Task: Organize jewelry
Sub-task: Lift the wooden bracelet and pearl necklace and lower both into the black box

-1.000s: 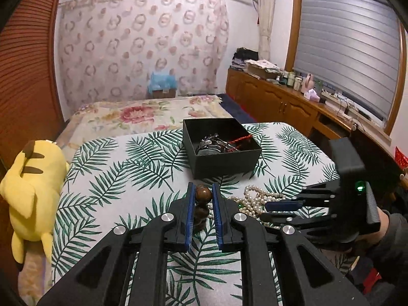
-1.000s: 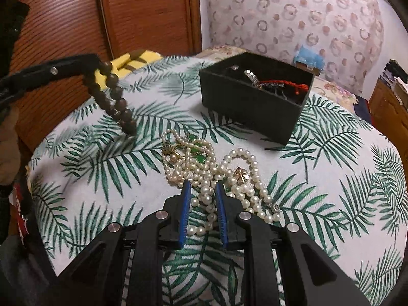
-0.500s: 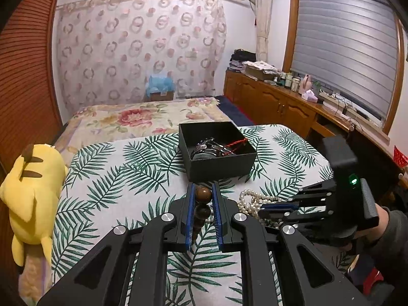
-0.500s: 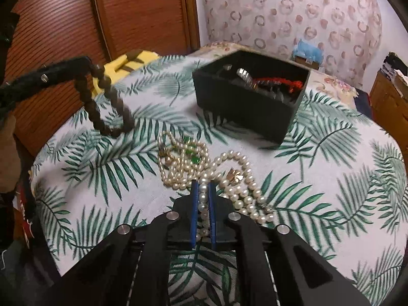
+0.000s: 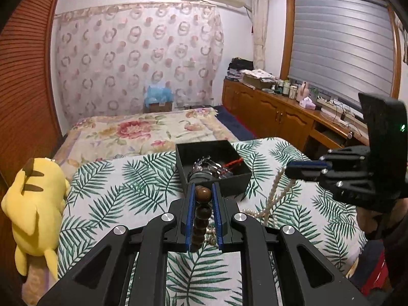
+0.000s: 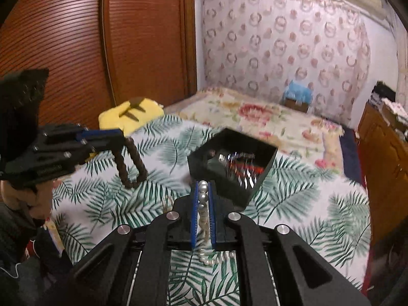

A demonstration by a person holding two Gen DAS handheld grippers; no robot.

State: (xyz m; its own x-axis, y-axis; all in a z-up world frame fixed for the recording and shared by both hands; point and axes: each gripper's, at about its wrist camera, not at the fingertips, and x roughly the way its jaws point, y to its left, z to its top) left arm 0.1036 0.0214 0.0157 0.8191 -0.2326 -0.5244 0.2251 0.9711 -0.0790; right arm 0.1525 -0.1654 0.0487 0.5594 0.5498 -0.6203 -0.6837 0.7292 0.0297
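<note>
My left gripper [image 5: 203, 191] is shut on a brown wooden bead bracelet [image 5: 203, 211], which hangs as a loop in the right wrist view [image 6: 130, 164]. My right gripper [image 6: 203, 187] is shut on a white pearl necklace [image 6: 203, 199]; in the left wrist view the strand [image 5: 276, 191] hangs from it down to the table. A black open box [image 5: 211, 163] holding a watch and a red cord stands on the palm-leaf cloth, just beyond both grippers; it also shows in the right wrist view [image 6: 229, 163].
A yellow plush toy [image 5: 35, 214] lies at the table's left edge. A flowered bed [image 5: 142, 130] is behind the table. A wooden cabinet [image 5: 275, 114] runs along the right under the window. More pearls [image 5: 252, 213] lie on the cloth.
My right gripper closed on the pearl necklace and lifted it off the table. Both grippers have risen and moved toward the black box, the left still holding the bead bracelet.
</note>
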